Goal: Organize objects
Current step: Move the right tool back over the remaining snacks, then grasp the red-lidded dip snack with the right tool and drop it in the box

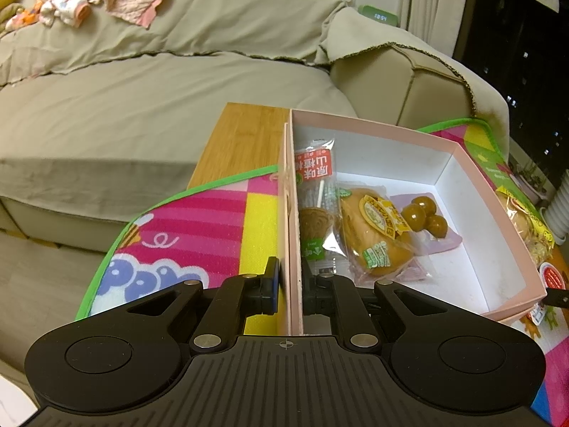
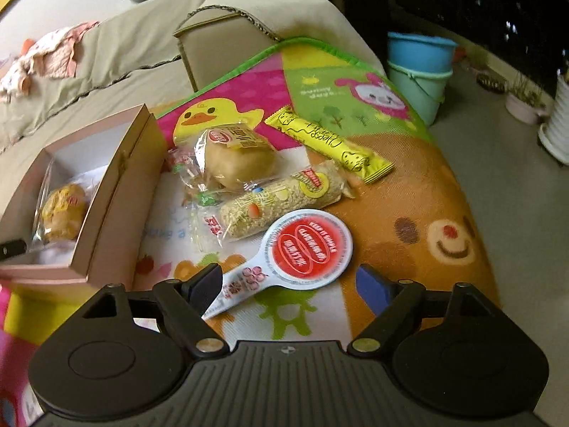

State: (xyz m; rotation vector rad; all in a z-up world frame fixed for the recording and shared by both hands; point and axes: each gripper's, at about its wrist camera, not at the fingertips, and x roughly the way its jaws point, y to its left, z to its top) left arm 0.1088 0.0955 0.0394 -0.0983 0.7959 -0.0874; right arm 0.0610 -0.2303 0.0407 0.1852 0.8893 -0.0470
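On the colourful play mat, my left gripper is clamped tight on the near side wall of the pink box, one finger outside the wall and one inside. Within the box I see a red-labelled lollipop packet against that wall, a wrapped bun beside it, and a small pack of brown balls touching the bun.

My right gripper stands wide, gripping nothing, low over the mat. A round red-and-white lollipop packet lies between its fingers, its stem end just beside the left finger. Beyond it lie a grain bar, a wrapped pastry and a yellow cheese stick, all outside the box, to its right.
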